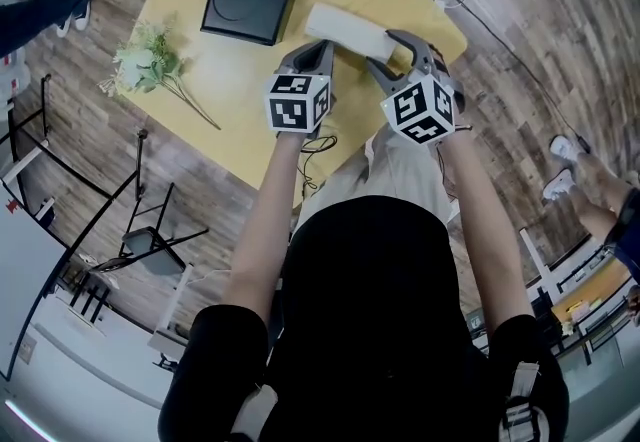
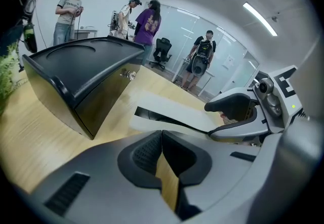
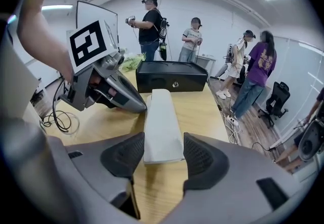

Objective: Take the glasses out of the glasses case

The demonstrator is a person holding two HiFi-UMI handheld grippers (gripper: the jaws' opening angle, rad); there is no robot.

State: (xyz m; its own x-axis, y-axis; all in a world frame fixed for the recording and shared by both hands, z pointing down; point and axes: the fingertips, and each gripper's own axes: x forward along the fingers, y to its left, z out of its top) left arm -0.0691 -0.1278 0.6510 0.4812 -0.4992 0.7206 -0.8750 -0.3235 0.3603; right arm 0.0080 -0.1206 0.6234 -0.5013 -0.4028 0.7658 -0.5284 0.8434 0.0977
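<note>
Nearest, at the bottom centre of the right gripper view, the right gripper [image 3: 164, 143] is seen with its jaws spread wide yet closed on the near end of the case [image 3: 162, 116], one jaw laid flush against each long side. This hold is judged to be there to keep the case from sliding or turning on the table [image 3: 207, 111] while the lid is worked. At the left of that view the left gripper [image 2: 162, 134] is set against the case's flank. In its own view its jaws are shut tight with nothing between them, and only a sliver of table shows below where they meet. The joined tips are aimed at a dark slit that runs along the side of the case. The jaws are probably kept shut so that a thin wedge is offered to the seam. The slit suggests a lid parted by a crack, but the glasses cannot be seen, so they are taken to be inside — the lifting out is not yet begun. The case is laid lengthwise, its far end pointed at the box [image 3: 172, 76] in the upper middle. In the head view flowers [image 1: 146, 60] are seen at the upper left, well apart from the work. Farthest off, people [image 3: 152, 20] are seen standing along the top of the frame.
</note>
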